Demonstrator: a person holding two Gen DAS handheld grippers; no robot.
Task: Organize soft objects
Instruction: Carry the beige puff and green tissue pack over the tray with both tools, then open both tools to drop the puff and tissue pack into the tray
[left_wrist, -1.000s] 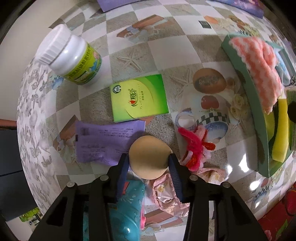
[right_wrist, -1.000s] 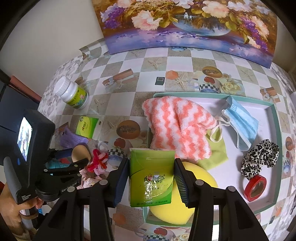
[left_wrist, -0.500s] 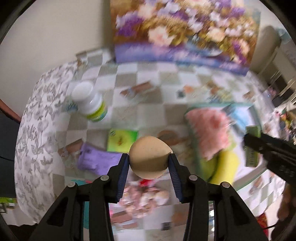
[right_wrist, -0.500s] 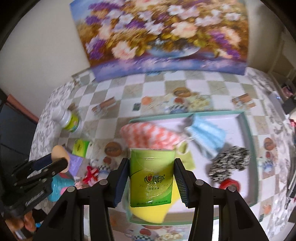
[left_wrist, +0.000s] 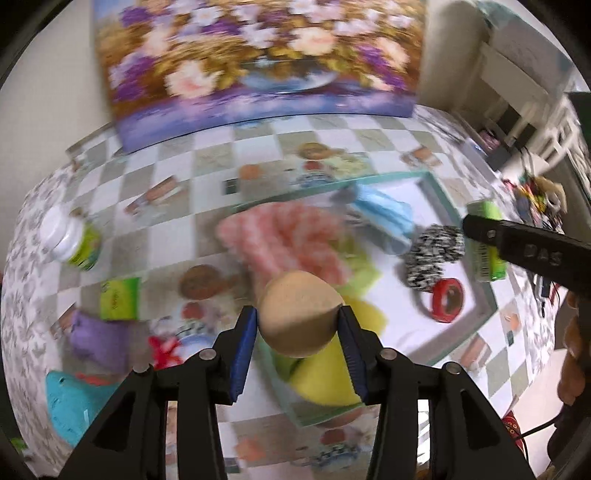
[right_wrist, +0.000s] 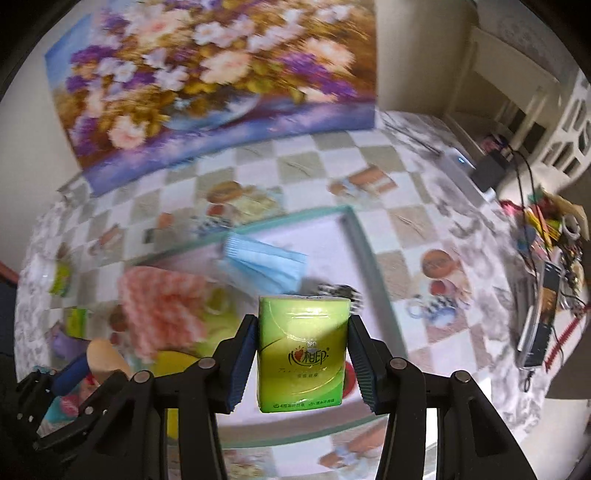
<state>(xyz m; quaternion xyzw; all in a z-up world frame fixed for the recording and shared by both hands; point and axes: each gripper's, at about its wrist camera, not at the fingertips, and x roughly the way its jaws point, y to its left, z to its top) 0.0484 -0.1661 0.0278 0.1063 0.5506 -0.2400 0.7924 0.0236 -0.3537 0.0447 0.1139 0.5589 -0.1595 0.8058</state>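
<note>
My left gripper (left_wrist: 297, 319) holds a round beige makeup puff (left_wrist: 299, 314) above the near edge of the green-rimmed tray (left_wrist: 437, 194); its jaws are opening slightly, and the pads still touch the puff. In the tray lie a pink zigzag towel (left_wrist: 291, 240), a blue face mask (left_wrist: 384, 214), a leopard scrunchie (left_wrist: 432, 258), a red tape roll (left_wrist: 448, 301) and a yellow sponge (left_wrist: 325, 384). Over that tray (right_wrist: 362, 240), my right gripper (right_wrist: 303, 323) is shut on a green tissue pack (right_wrist: 303, 354).
Left of the tray, on the checked tablecloth, lie a white bottle (left_wrist: 66, 240), a second green tissue pack (left_wrist: 120, 302), a purple pack (left_wrist: 98, 338), a red pipe-cleaner toy (left_wrist: 162, 350) and a teal object (left_wrist: 74, 402). A floral painting (left_wrist: 258, 55) leans at the back. Cables and clutter (right_wrist: 546, 229) sit at the right.
Both grippers have risen and swung right over the tray, each keeping its load. The views have tilted up, so the painting now shows.
</note>
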